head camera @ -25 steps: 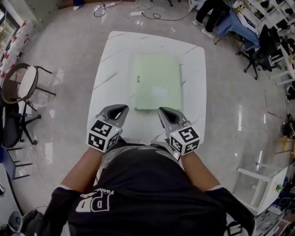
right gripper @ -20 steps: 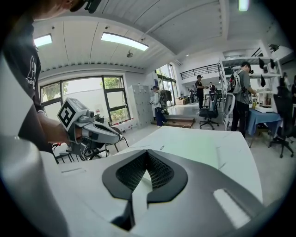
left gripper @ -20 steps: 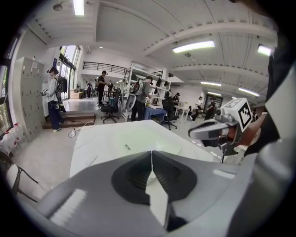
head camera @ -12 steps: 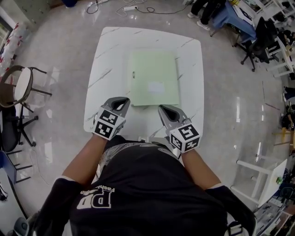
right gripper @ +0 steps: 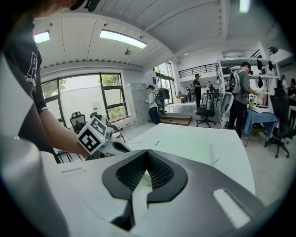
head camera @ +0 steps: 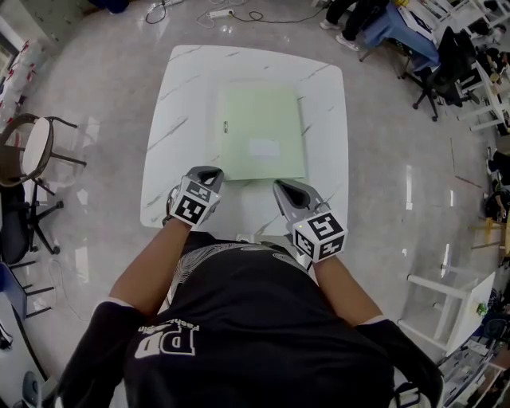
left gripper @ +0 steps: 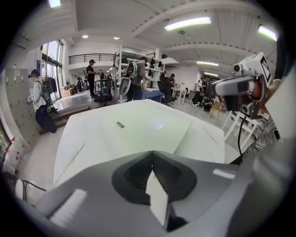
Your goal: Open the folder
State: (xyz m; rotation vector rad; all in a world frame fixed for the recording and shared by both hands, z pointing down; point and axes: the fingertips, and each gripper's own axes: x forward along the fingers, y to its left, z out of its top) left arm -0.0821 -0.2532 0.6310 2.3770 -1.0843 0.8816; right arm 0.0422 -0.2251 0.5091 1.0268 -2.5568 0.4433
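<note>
A pale green folder (head camera: 261, 131) lies flat and closed on the white marble table (head camera: 171, 111), with a small dark tab near its left edge. My left gripper (head camera: 209, 172) is shut and empty, its tip just at the folder's near left corner. In the left gripper view the folder (left gripper: 138, 127) spreads out right beyond the closed jaws. My right gripper (head camera: 284, 189) is also shut and empty, a little short of the folder's near right edge. The right gripper view shows the folder (right gripper: 194, 141) ahead and the left gripper (right gripper: 124, 147) beside it.
A chair (head camera: 32, 151) stands on the floor at the left. A white stand (head camera: 446, 311) is at the lower right. Office chairs (head camera: 446, 64) and seated people fill the top right corner. Cables (head camera: 223, 12) lie on the floor beyond the table.
My left gripper has moved forward and rightward, up to the folder's near left corner. The right gripper has hardly moved. The folder lies as before.
</note>
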